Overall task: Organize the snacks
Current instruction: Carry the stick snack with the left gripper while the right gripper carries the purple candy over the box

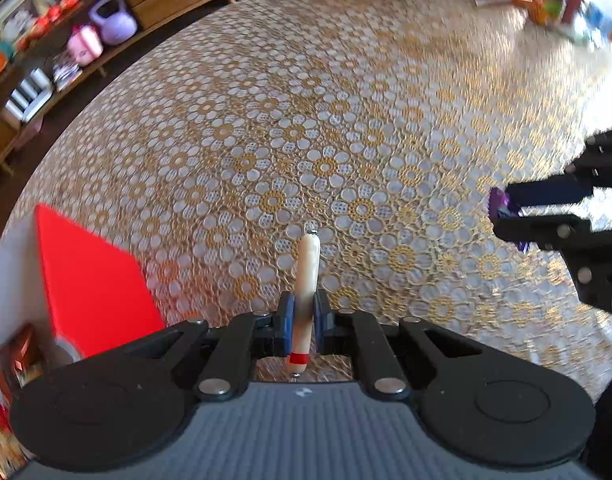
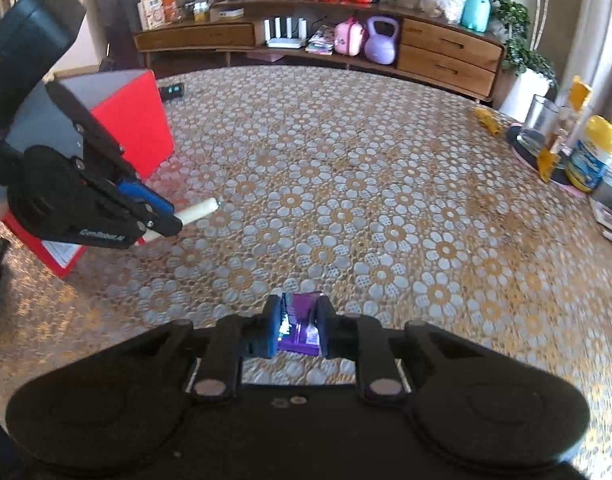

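Red box (image 2: 139,120) sits at my nine o'clock on the tabletop (image 2: 366,184), open top facing up. My left fingers (image 1: 303,316) are pinched tight on a cream sausage stick (image 1: 308,264), held clear of the lace cloth. At three o'clock, my right fingers (image 2: 297,326) clamp a purple snack packet (image 2: 299,320). Both pickups look done; next I'd swing each toward the box and drop. The packet's label is blurred, and the box interior is hidden.
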The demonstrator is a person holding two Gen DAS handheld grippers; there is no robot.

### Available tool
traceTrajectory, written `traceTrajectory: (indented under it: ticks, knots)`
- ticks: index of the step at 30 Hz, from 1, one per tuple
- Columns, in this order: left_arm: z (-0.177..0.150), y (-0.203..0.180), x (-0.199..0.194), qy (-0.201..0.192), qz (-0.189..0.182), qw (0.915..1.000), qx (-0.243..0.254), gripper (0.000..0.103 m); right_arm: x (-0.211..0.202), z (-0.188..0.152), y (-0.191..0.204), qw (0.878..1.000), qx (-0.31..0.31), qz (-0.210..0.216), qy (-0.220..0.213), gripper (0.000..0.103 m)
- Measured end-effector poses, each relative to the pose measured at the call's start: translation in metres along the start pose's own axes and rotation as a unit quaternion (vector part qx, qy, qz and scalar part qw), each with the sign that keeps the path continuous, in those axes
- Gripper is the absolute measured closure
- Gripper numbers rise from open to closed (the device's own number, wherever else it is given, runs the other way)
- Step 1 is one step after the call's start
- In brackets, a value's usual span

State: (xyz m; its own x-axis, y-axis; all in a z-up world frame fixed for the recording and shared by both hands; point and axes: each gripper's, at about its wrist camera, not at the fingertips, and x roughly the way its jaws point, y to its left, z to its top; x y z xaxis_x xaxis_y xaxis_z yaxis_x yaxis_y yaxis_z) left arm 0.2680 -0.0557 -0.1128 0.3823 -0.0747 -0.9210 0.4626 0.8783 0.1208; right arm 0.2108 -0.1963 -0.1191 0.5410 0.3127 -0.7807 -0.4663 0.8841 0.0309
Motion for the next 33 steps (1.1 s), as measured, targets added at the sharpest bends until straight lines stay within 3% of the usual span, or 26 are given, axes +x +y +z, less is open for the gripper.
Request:
traceTrajectory:
  ticks: [11, 19, 28, 33]
  knots:
    - [-0.031, 0.023, -0.086, -0.058, -0.008, 0.9948, -0.083, 0.093, -0.064, 0.026, 0.043, 0.999, -0.003, 0.003, -0.036, 0.086]
    - [-0.068, 0.061, -0.143, -0.099, 0.032, 0.986, -0.13, 0.093, -0.091, 0.061, 0.104, 0.997, -0.028, 0.013, -0.076, 0.087]
    - [-0.124, 0.124, -0.166, -0.101, 0.071, 0.9745, -0.187, 0.093, -0.071, 0.099, 0.179, 0.993, -0.063, 0.051, -0.082, 0.086]
    - [-0.15, 0.164, -0.156, -0.086, 0.083, 0.9676, -0.223, 0.093, -0.042, 0.113, 0.212, 0.994, -0.063, 0.057, -0.068, 0.086]
